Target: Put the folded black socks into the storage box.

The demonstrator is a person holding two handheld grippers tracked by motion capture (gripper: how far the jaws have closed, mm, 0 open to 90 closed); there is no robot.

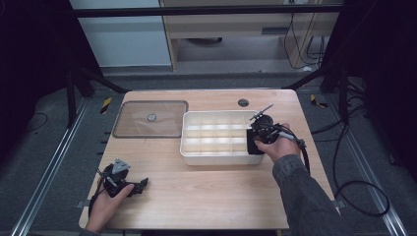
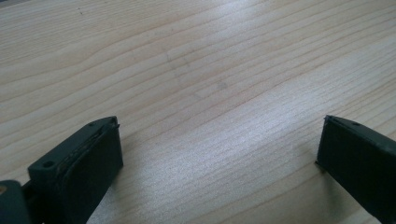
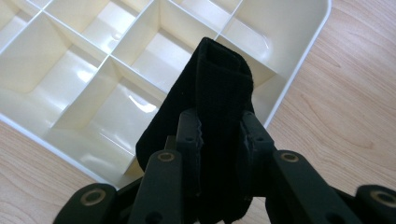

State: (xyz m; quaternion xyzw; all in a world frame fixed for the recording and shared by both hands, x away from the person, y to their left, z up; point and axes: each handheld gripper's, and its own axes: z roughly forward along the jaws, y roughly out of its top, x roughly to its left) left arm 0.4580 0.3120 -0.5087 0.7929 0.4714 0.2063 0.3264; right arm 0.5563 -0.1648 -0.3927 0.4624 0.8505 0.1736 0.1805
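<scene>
Looking down from the high view, we saw the right gripper (image 1: 256, 142) at the right end of the white tray (image 1: 216, 158), with something dark in it. Its own view told us more: the jaws were clamped on a folded black cloth (image 3: 219, 102), held above the tray's compartments (image 3: 116, 51). A clear lid (image 1: 150, 119) lay left of the tray. Our left gripper (image 1: 135, 187) sat near the table's (image 1: 206, 196) near-left edge; its own view showed its jaws spread wide over bare wood.
</scene>
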